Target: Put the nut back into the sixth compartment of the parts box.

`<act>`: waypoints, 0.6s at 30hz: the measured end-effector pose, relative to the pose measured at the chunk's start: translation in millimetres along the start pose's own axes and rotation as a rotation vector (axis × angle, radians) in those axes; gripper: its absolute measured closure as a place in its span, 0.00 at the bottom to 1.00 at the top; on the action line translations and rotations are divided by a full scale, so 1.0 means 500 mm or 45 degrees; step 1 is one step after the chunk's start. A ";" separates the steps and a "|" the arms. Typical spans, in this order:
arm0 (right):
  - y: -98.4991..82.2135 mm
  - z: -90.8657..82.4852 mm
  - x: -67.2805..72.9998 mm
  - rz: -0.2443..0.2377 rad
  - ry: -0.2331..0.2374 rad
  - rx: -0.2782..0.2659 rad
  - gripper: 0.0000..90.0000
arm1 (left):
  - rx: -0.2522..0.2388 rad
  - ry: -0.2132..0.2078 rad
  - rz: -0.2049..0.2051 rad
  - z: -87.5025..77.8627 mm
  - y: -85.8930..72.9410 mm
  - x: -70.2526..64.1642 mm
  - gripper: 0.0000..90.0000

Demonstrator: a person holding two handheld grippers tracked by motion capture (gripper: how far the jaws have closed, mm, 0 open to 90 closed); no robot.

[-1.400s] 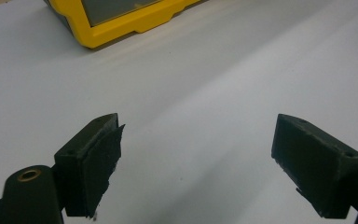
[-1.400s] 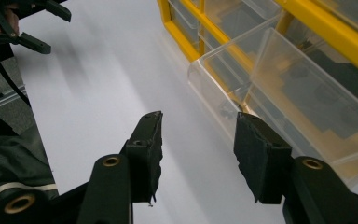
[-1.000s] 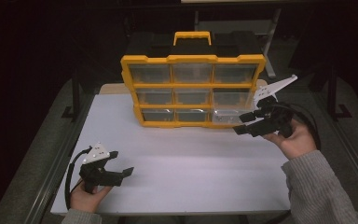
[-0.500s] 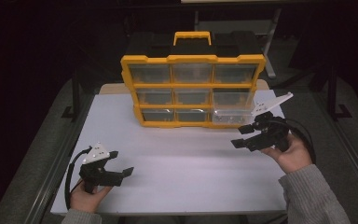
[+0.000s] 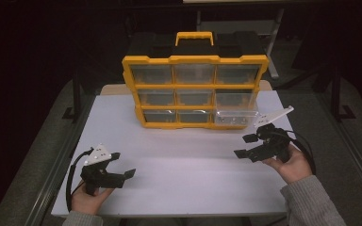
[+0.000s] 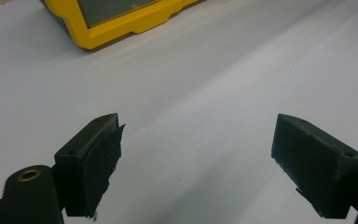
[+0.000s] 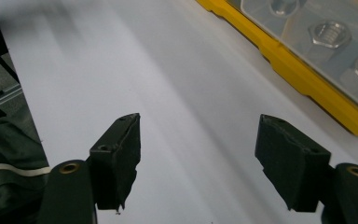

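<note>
A yellow organizer case (image 5: 194,89) with clear drawers stands upright at the back of the white table (image 5: 193,165). Its bottom-right drawer (image 5: 235,118) is pulled out and holds metal nuts (image 7: 328,32). My right gripper (image 5: 244,145) hovers in front of and to the right of that drawer, apart from it. Its jaws have just been opening, and they stand open with nothing between them (image 7: 198,140). My left gripper (image 5: 124,164) rests near the front left of the table, open and empty (image 6: 198,140), with the case's yellow corner (image 6: 121,23) far ahead of it.
The case carries a yellow handle (image 5: 194,36) on top. Bare white tabletop lies between the two grippers. A metal rail (image 5: 59,165) runs along the table's left edge, with dark floor beyond it.
My right gripper has dropped and drawn back from the pulled-out drawer toward the near side, and its jaws have widened. The left gripper has stayed where it was.
</note>
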State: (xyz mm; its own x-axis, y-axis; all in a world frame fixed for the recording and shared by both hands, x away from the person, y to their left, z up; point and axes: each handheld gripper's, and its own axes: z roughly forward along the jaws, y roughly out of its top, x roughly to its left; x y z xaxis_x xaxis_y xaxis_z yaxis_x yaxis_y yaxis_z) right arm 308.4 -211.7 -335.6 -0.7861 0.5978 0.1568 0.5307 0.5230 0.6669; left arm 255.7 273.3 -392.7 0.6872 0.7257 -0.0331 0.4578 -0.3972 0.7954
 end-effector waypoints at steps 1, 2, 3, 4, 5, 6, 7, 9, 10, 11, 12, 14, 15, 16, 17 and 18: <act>-0.004 0.004 -0.001 -0.005 -0.004 -0.003 0.31 | -0.001 0.000 -0.001 0.000 0.000 0.000 0.17; -0.006 0.007 0.001 0.013 -0.004 0.001 0.31 | 0.006 -0.001 0.005 -0.001 0.000 0.001 0.17; -0.009 0.011 0.000 0.013 -0.004 0.005 0.30 | 0.011 -0.002 0.002 -0.001 0.000 0.000 0.17; -0.012 0.015 0.000 0.012 -0.007 0.008 0.30 | 0.011 -0.002 0.001 -0.001 0.000 0.000 0.17; -0.016 0.019 -0.001 0.010 -0.012 0.007 0.29 | 0.011 -0.003 0.002 -0.001 0.000 0.000 0.17; -0.019 0.023 0.000 0.017 -0.015 0.011 0.29 | 0.011 -0.002 0.014 -0.001 0.000 0.001 0.17; -0.022 0.027 -0.001 0.012 -0.019 0.012 0.28 | 0.011 -0.002 0.012 -0.001 0.000 0.001 0.17; -0.028 0.034 -0.001 0.026 -0.020 0.007 0.28 | 0.012 -0.004 0.013 -0.001 0.001 0.000 0.17; -0.032 0.037 -0.002 0.026 -0.024 0.006 0.27 | 0.011 -0.004 0.014 -0.001 0.001 0.000 0.17; -0.035 0.040 -0.002 0.024 -0.027 0.006 0.27 | 0.011 -0.005 0.014 -0.001 0.001 0.000 0.17; -0.038 0.043 -0.002 0.034 -0.028 0.003 0.26 | 0.009 -0.005 0.015 -0.001 0.001 -0.001 0.17; -0.044 0.049 -0.005 0.031 -0.036 0.005 0.25 | 0.008 -0.006 0.004 0.000 0.001 -0.002 0.17; -0.047 0.051 -0.005 0.042 -0.039 0.006 0.24 | 0.006 -0.008 0.004 0.000 0.001 -0.002 0.17; -0.050 0.053 -0.006 0.047 -0.034 0.001 0.24 | 0.006 -0.007 0.004 0.000 0.001 -0.003 0.17; -0.052 0.055 -0.007 0.046 -0.038 0.001 0.24 | 0.009 -0.007 0.008 0.000 0.001 -0.003 0.17; -0.054 0.057 -0.007 0.047 -0.043 -0.003 0.23 | 0.008 -0.007 0.007 0.000 0.001 -0.003 0.17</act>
State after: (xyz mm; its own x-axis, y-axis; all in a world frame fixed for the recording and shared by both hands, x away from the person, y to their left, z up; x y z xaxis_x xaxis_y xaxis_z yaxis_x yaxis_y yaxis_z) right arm 305.6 -210.6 -375.0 -0.7547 0.6370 0.1568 0.5587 0.4988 0.6626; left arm 255.0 272.0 -392.2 0.6930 0.7202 -0.0324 0.4576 -0.4046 0.7918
